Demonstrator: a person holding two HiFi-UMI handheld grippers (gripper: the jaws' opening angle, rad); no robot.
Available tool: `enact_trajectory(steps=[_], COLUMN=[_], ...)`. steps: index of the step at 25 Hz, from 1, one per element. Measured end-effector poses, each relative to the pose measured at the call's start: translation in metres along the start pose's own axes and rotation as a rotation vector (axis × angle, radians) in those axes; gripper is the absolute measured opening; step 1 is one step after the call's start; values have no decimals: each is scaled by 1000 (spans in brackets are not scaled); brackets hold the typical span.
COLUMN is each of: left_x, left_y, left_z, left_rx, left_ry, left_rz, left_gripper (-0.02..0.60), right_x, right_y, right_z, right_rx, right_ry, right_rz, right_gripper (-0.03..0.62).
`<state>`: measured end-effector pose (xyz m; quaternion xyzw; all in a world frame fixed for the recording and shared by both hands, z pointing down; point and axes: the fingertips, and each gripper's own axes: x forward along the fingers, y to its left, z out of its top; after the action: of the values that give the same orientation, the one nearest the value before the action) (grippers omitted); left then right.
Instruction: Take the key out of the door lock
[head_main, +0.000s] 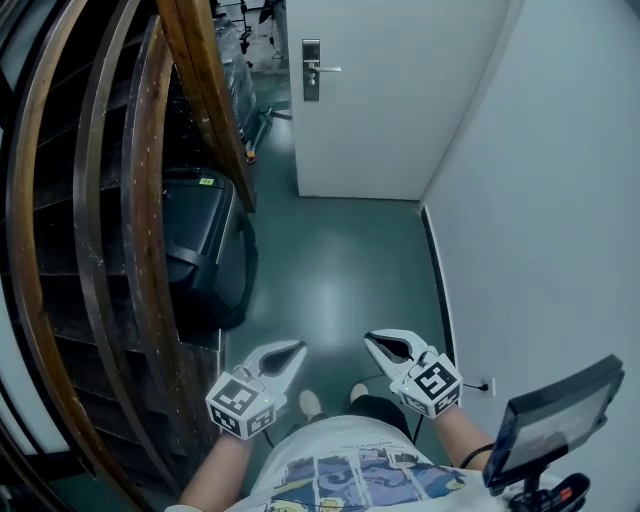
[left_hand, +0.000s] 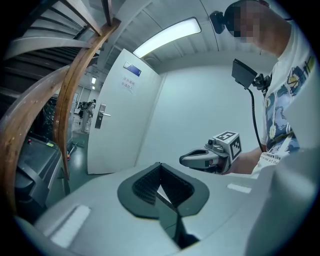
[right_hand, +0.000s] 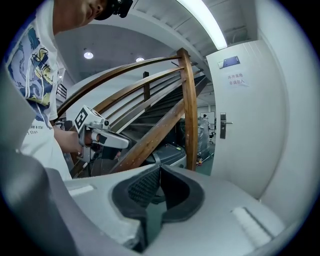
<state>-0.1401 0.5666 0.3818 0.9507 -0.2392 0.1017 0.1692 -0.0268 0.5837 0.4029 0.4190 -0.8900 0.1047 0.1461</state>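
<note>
Head view looks down a narrow passage with a green floor (head_main: 330, 280), a white wall (head_main: 560, 200) on the right and a wooden stair rail (head_main: 205, 90) on the left, with a black boxy unit (head_main: 200, 250) beneath it. At the far end stands a white door (head_main: 400, 120). Its lock plate (head_main: 311, 72) carries the handle, but the key is too small to make out. Near the person's waist, well apart from the door, the left gripper (head_main: 295, 347) and the right gripper (head_main: 372, 340) hang side by side, jaws together and empty.
</note>
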Motion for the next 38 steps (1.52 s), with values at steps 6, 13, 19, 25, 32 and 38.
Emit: enact_trajectory(steps=[6, 13, 19, 25, 32, 38], left_x=[0, 29, 86, 160, 213, 241], left_y=[14, 39, 83, 130, 177, 231], left_z=[0, 18, 54, 110, 149, 164], left_rx=[7, 24, 27, 53, 44, 31], left_ry=[-6, -19, -12, -27, -50, -51], left_rz=[-26, -30, -1, 58, 119, 140], left_gripper=[5, 6, 10, 48, 51, 54], right_x=[11, 27, 64, 103, 135, 182], right_y=[4, -36, -113, -200, -271, -311], right_z=[2, 9, 30, 57, 69, 82], right_rx=[-1, 9, 12, -6, -17, 0], right_ry=[4, 2, -21, -48, -39, -40], right_rz=[-41, -80, -67, -6, 38, 40], right_gripper=[17, 23, 31, 35, 35, 35])
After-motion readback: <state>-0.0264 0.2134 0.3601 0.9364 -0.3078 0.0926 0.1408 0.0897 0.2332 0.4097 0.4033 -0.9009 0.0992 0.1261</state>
